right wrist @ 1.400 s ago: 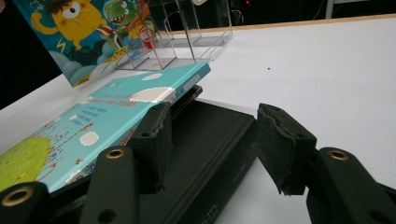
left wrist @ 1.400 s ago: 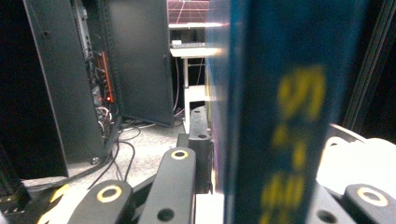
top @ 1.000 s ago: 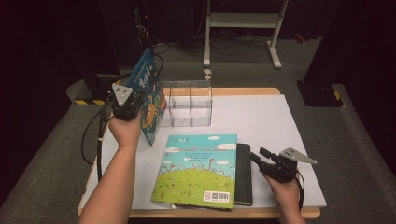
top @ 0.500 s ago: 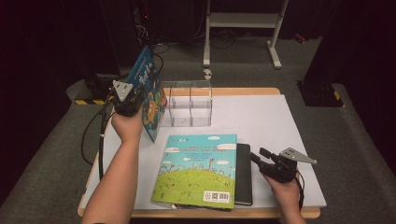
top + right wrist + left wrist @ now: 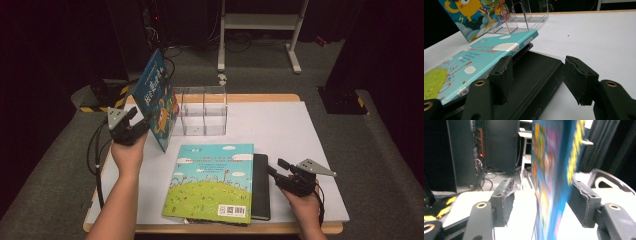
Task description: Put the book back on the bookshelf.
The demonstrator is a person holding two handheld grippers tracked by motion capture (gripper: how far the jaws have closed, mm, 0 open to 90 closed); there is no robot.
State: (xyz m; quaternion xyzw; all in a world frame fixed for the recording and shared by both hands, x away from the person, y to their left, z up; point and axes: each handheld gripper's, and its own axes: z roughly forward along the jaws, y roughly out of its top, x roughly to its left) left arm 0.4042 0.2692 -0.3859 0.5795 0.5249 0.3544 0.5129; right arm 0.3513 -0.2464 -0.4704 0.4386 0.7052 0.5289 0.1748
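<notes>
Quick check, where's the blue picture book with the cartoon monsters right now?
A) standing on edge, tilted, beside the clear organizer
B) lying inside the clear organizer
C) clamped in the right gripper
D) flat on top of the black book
A: the blue picture book stands tilted on its lower edge just left of the clear organizer, between the left gripper's jaws, which have just been opening and stand apart from its covers.

High view: overhead, facing forward-down. 2 gripper views close; all share blue book [image 5: 157, 100].

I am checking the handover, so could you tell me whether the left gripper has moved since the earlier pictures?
Yes. The left gripper has drawn left and toward the person, away from the clear plastic organiser; its jaws have just opened, with the upright blue picture book between them.
</notes>
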